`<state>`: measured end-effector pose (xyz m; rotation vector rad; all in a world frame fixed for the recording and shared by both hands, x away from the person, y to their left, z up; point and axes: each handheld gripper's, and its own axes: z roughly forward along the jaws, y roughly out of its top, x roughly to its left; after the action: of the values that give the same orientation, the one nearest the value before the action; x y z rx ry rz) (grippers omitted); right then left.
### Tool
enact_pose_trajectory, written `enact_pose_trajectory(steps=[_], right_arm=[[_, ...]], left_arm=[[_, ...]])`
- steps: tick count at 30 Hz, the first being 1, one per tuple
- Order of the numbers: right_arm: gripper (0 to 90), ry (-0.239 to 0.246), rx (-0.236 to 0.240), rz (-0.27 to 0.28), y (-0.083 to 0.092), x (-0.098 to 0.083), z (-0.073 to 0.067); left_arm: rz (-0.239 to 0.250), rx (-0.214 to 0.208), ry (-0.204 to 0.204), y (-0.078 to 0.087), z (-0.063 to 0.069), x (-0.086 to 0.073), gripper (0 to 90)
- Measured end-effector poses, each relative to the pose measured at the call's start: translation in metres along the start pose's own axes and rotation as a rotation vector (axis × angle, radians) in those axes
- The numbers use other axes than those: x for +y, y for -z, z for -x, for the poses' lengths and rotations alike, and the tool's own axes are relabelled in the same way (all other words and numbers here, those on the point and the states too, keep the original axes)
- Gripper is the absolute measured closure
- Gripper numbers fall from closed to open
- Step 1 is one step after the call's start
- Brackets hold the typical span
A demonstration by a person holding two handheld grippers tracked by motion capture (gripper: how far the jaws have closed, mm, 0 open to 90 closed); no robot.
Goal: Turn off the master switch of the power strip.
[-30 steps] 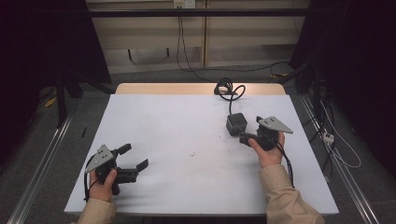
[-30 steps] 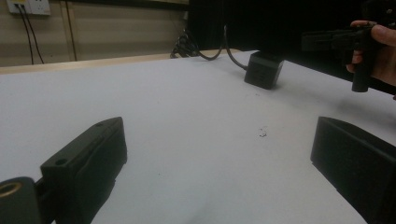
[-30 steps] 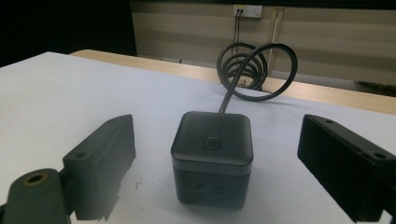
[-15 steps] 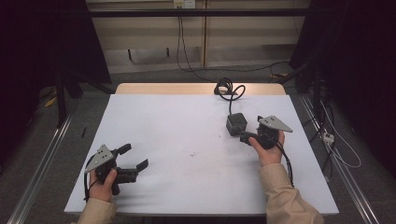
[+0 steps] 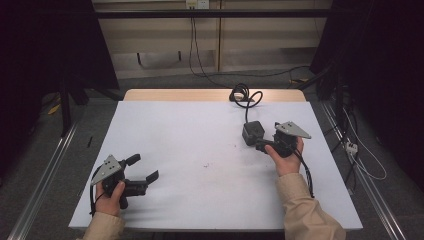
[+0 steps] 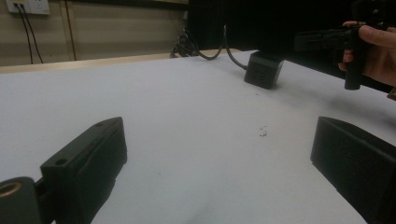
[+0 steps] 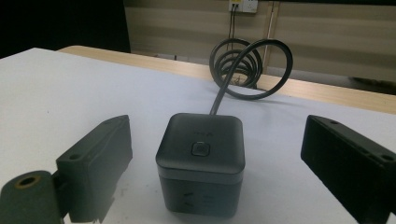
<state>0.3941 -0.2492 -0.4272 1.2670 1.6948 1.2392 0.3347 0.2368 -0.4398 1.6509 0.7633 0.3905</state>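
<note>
A dark grey cube-shaped power block (image 5: 253, 132) stands on the white table (image 5: 200, 135), with its black cable (image 5: 243, 95) coiled at the far edge. My right gripper (image 5: 259, 145) is open just right of the block. In the right gripper view the block (image 7: 201, 161) sits between the two spread jaws, untouched, a button on its top face, and the cable coil (image 7: 245, 65) lies behind it. My left gripper (image 5: 142, 169) is open near the front left of the table, with nothing between its jaws. The left gripper view has the block (image 6: 264, 70) far off and the right gripper (image 6: 327, 39) beyond it.
A small dark smudge (image 5: 206, 165) marks the middle of the table. The wooden far edge (image 5: 175, 95) shows past the white sheet. Floor cables (image 5: 360, 155) and a metal rail (image 5: 50, 165) run beside the table. A wall socket (image 5: 196, 4) sits behind.
</note>
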Motion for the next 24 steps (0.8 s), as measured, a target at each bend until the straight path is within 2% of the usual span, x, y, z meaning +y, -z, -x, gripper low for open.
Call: enact_pose_trajectory(steps=[10, 15, 24], right_arm=[[13.7, 0.012, 0.004, -0.016, -0.0040, 0.0030, 0.0001], [19.7, 0.022, 0.013, -0.026, -0.0054, 0.0044, -0.0002], [28.1, 0.008, 0.035, -0.029, -0.0088, 0.0084, 0.0004]], left_arm=[[-0.002, -0.001, 0.000, 0.0001, -0.0002, 0.0000, 3.5], [-0.002, -0.002, 0.003, -0.0002, -0.0002, -0.0003, 3.5], [-0.001, -0.006, 0.003, -0.0001, 0.0000, -0.0004, 3.5]])
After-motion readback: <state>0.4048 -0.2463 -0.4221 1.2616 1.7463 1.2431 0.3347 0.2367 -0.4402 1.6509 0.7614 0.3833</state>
